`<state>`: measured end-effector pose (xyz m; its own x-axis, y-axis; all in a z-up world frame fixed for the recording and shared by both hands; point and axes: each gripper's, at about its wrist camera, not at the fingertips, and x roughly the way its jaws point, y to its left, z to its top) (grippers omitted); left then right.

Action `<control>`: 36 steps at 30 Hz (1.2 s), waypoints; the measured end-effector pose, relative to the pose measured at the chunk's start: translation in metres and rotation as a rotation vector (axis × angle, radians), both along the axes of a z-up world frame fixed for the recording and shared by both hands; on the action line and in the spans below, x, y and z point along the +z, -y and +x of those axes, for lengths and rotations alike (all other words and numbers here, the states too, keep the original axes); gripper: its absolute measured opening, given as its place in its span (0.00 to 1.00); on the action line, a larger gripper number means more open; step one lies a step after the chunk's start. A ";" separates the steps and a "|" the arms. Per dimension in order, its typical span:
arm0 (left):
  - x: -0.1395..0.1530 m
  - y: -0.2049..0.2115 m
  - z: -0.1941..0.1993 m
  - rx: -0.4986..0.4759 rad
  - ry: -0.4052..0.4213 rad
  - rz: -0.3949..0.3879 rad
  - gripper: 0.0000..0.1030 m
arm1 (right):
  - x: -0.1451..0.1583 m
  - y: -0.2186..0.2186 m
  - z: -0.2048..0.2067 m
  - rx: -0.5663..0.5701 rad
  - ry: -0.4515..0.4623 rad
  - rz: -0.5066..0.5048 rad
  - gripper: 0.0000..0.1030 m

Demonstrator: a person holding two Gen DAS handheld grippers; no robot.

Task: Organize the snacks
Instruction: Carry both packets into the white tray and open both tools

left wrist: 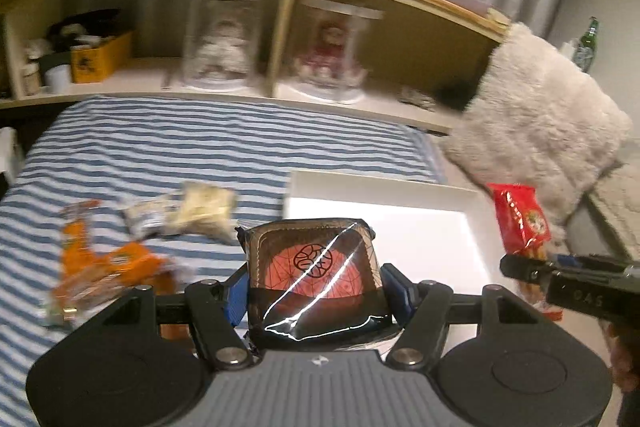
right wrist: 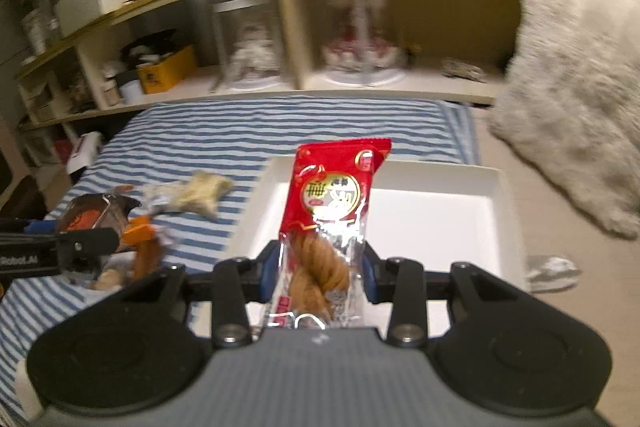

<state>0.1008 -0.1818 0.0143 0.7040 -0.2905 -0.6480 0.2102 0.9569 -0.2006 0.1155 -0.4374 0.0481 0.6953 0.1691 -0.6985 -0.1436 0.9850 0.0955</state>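
Between the left tongs point(left wrist: 314, 287), a dark snack packet point(left wrist: 314, 279) sits pinched above the white tray's point(left wrist: 420, 227) near edge; the right tongs point(right wrist: 320, 267) pinch a red twist-snack packet point(right wrist: 332, 223) over the tray's inside. Left of both, loose snacks point(left wrist: 200, 209) lie on the striped bed point(left wrist: 160, 139).

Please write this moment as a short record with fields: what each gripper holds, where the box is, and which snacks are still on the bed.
left gripper: shut on dark snack pack with red round print
right gripper: shut on red twist snack pack, held upright
white box: open, on the bed, in front of both grippers
box contents: none visible
striped sheet: orange packs and pale packs lie loose
image: blurred
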 end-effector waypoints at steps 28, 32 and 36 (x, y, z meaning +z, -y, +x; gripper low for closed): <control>-0.081 0.129 0.074 -0.150 -0.242 -0.063 0.87 | -0.077 0.120 0.055 -0.092 -0.152 0.062 0.71; -0.082 0.126 0.067 -0.163 -0.245 -0.005 0.96 | -0.083 0.126 0.044 -0.095 -0.185 0.028 0.70; -0.078 0.119 0.057 -0.177 -0.235 0.049 1.00 | -0.082 0.131 0.029 -0.104 -0.189 0.048 0.70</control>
